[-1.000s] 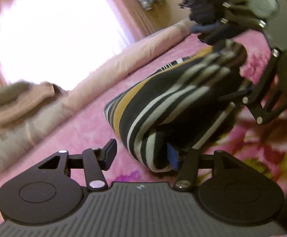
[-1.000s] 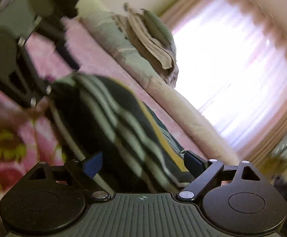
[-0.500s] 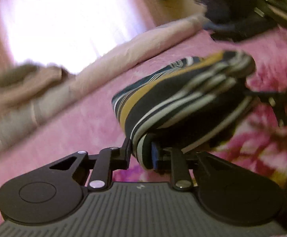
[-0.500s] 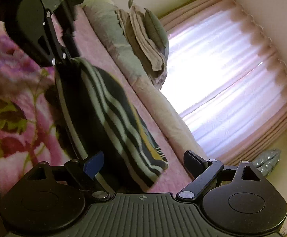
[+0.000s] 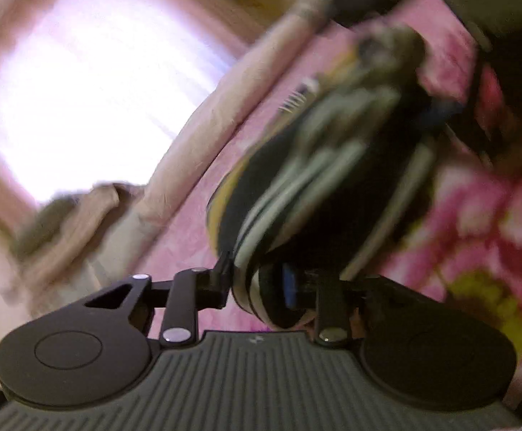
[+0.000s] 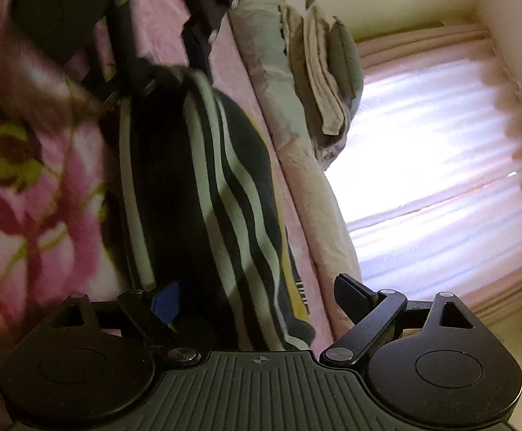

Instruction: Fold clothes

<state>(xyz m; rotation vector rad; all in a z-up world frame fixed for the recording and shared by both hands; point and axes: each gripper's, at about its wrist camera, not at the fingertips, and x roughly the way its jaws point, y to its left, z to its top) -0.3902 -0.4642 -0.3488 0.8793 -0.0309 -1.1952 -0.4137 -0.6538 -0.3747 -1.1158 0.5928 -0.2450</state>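
Black striped folded garment (image 5: 318, 186) fills mid-frame; left tongs (image 5: 257, 283) pinch its edge, jaws easing apart; right tongs (image 6: 261, 298) spread wide around it.

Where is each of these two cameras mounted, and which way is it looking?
Left wrist view: sits on the left tool, looking along its fingers, which pinch the striped garment; bed and window lie beyond, the other tool at upper right.
Right wrist view: sits on the right tool, jaws wide around the garment's edge; the window is at right.
Shared: the garment, the pink floral blanket, folded linens and each other's tool.
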